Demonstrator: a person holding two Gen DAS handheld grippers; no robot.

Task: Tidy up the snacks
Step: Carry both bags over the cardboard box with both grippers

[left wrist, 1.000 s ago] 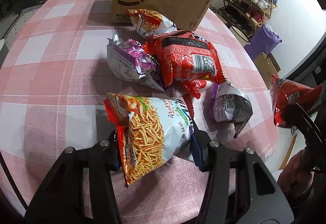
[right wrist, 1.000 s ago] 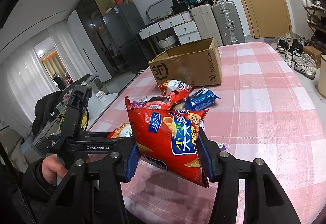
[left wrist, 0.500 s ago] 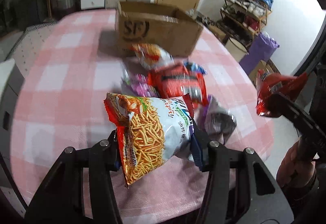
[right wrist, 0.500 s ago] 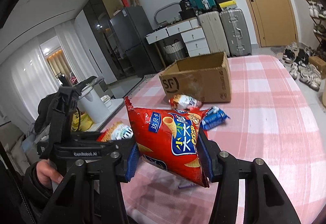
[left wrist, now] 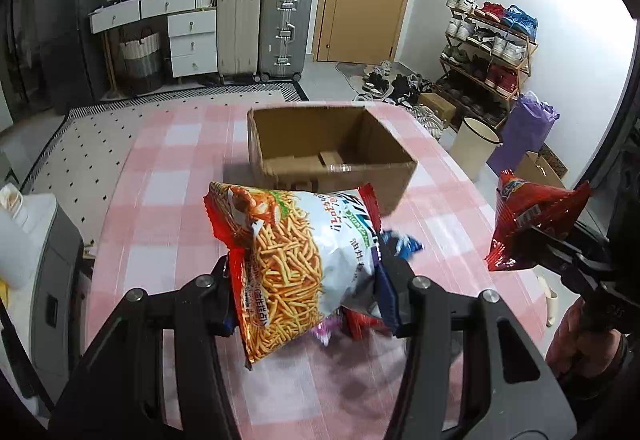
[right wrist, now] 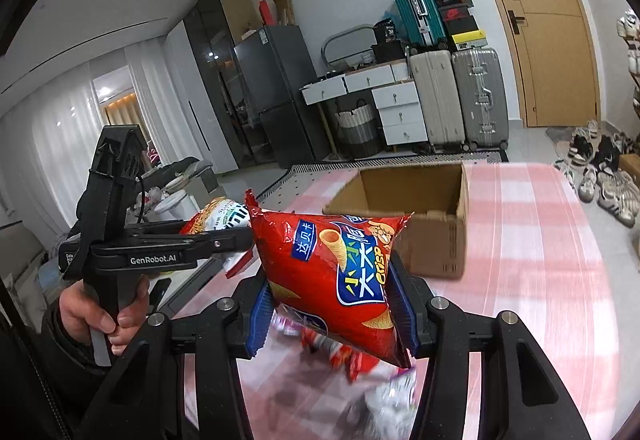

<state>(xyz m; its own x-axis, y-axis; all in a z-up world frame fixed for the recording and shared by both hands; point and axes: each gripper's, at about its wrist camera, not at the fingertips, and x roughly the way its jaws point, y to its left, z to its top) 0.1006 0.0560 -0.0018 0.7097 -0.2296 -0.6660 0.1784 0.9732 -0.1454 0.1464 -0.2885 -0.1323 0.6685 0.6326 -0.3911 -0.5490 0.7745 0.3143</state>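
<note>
Now the left gripper [left wrist: 306, 286] is clamping a white bag of noodle sticks [left wrist: 296, 264] above the pink checked table [left wrist: 160, 200], the bag's long axis tilting from upper left to lower right. The right gripper [right wrist: 332, 314] is squeezing a red crisp bag [right wrist: 332, 272], its length slanting likewise. Beyond both, an open cardboard box [left wrist: 332, 156] is sitting upright, mouth facing up.
</note>
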